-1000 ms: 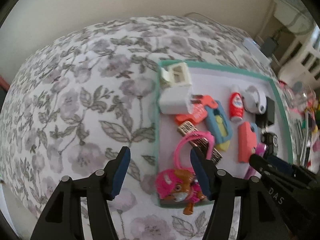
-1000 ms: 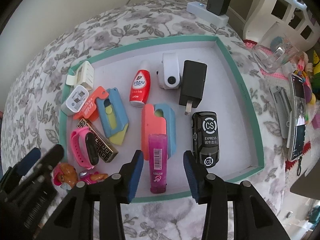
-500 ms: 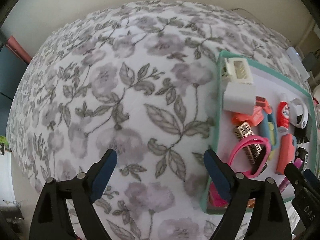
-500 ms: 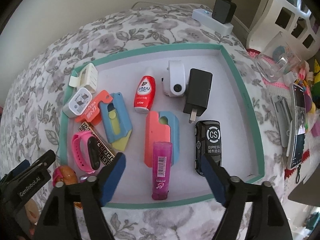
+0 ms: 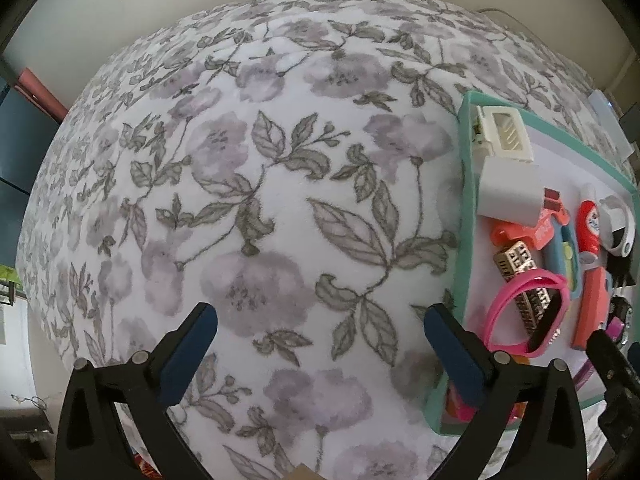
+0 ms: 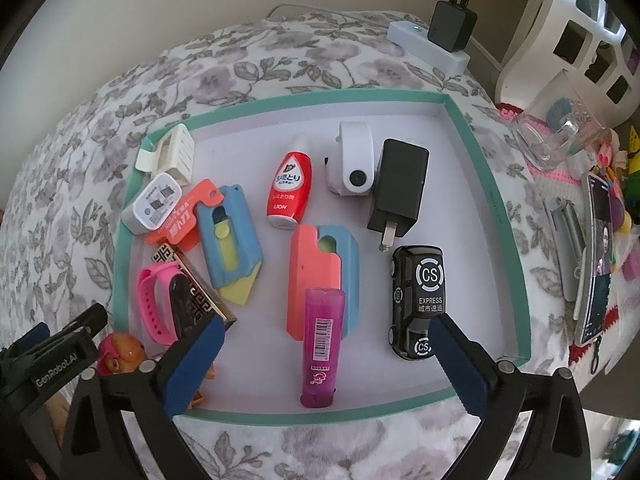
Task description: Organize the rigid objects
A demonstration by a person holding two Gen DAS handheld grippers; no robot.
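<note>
A teal-rimmed tray (image 6: pixel 312 98) on a floral cloth holds several small items. Among them are a pink tube (image 6: pixel 322 344), a black toy car (image 6: pixel 418 300), a red bottle (image 6: pixel 288 188), a black charger (image 6: pixel 400 188) and a pink wristband (image 6: pixel 156 300). My right gripper (image 6: pixel 326 326) hangs over the tray's near edge, its jaws opening. The pink tube lies between the fingers, untouched. A pink pup toy (image 6: pixel 120 354) sits at the tray's near left corner. My left gripper (image 5: pixel 320 312) is over bare cloth left of the tray (image 5: pixel 466 208), jaws opening with nothing between them.
A white power strip (image 6: pixel 428 44) with a black adapter lies behind the tray. To the right are a clear plastic box (image 6: pixel 560 136), a phone (image 6: pixel 600 256) and a white shelf (image 6: pixel 580 40). Floral cloth (image 5: pixel 240 200) stretches left of the tray.
Both grippers' jaws have spread wide. The left gripper has shifted left, away from the pink pup toy and the tray, onto the cloth. The right gripper stays over the pink tube.
</note>
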